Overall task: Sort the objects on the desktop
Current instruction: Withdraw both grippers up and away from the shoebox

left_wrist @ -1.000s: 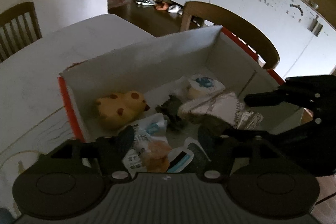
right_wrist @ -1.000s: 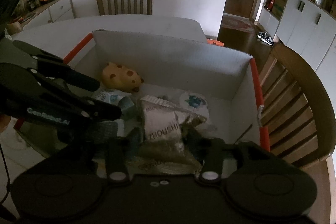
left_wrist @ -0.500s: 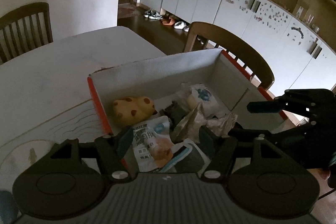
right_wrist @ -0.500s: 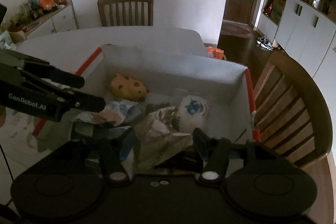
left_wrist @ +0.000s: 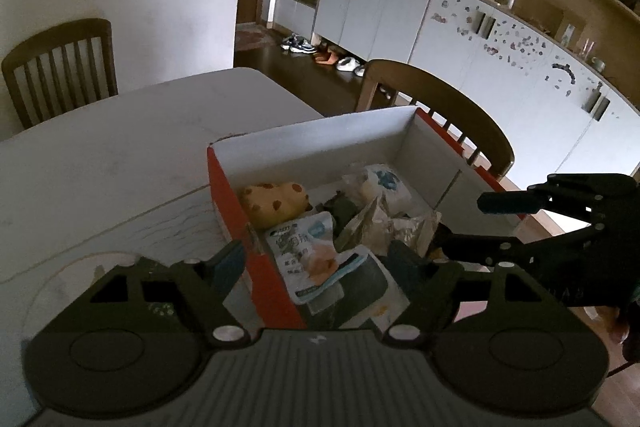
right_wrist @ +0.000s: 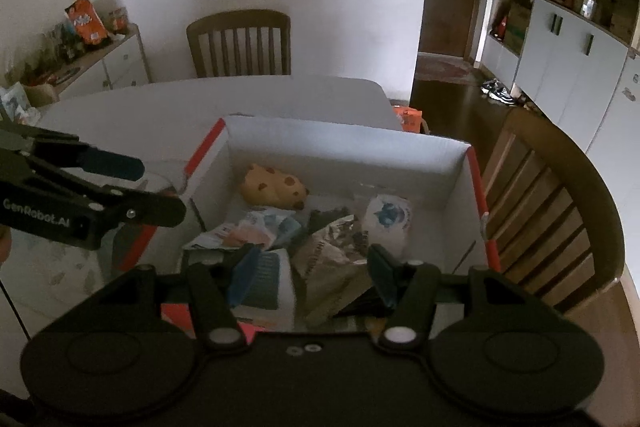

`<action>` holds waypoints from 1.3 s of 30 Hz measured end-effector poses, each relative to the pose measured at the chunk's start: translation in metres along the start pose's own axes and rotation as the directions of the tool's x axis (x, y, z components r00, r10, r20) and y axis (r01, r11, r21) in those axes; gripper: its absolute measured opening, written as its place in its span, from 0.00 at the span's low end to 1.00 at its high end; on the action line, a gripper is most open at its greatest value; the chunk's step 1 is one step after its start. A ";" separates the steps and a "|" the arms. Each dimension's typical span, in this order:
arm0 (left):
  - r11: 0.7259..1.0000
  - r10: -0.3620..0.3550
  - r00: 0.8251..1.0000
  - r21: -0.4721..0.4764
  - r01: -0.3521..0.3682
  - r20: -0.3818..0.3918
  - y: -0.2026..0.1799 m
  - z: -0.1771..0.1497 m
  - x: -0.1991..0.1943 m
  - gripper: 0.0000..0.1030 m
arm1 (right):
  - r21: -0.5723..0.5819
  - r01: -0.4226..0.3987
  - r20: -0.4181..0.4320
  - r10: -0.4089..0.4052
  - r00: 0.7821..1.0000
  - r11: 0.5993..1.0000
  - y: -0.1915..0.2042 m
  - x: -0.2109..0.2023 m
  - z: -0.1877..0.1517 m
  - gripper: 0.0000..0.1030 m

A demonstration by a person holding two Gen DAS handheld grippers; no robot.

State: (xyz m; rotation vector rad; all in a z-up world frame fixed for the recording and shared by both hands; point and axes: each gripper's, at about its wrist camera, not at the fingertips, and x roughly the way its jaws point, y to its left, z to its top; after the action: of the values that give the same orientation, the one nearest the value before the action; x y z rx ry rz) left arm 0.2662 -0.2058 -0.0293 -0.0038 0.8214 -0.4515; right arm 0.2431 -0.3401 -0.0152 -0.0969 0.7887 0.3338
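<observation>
A dim dining room with white cupboards, wooden chairs and a pale table (left_wrist: 120, 163) holds the scene, and on the table's near corner sits a white box with red edges (left_wrist: 224, 183), into which the things being sorted have gone. Inside it lie a yellow spotted toy (left_wrist: 276, 203) at the far left, a light blue snack packet (left_wrist: 304, 247) in front of it, a crumpled foil bag (right_wrist: 332, 255) in the middle and a small round white pack with a blue print (right_wrist: 387, 217) toward the right wall, all loosely heaped and touching. The left gripper (left_wrist: 316, 263) hangs over the box's near left corner, tilted down toward it; its jaws have just been opening and stand wide apart with nothing pressed between them, the packet lying free below. The right gripper (right_wrist: 312, 275) is poised above the foil bag, also angled downward, its jaws apart and clear of the bag as far as can be seen. Both look to have let go of their loads, so the drop-off step seems finished; the next move would call for clearing the box walls and finding anything left on the table, though none shows here.
</observation>
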 end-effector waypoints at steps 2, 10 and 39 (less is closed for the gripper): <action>1.000 0.005 1.000 0.003 -0.005 0.009 0.002 -0.003 -0.006 0.76 | 0.006 0.003 0.006 -0.003 1.000 1.000 0.005 -0.004 -0.001 0.61; 1.000 -0.009 1.000 0.018 0.009 0.019 0.006 -0.014 -0.025 0.88 | 0.024 0.021 0.036 -0.021 0.999 0.999 0.021 -0.017 -0.004 0.68; 0.998 -0.002 0.999 0.055 -0.001 0.049 0.010 -0.048 -0.066 0.95 | 0.089 0.049 0.148 -0.062 0.987 0.995 0.056 -0.061 -0.028 0.99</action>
State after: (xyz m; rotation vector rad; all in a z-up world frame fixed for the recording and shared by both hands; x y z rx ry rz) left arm 0.1972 -0.1628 -0.0180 0.0358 0.7603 -0.4730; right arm 0.1652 -0.3087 0.0108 -0.0130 0.6484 0.2513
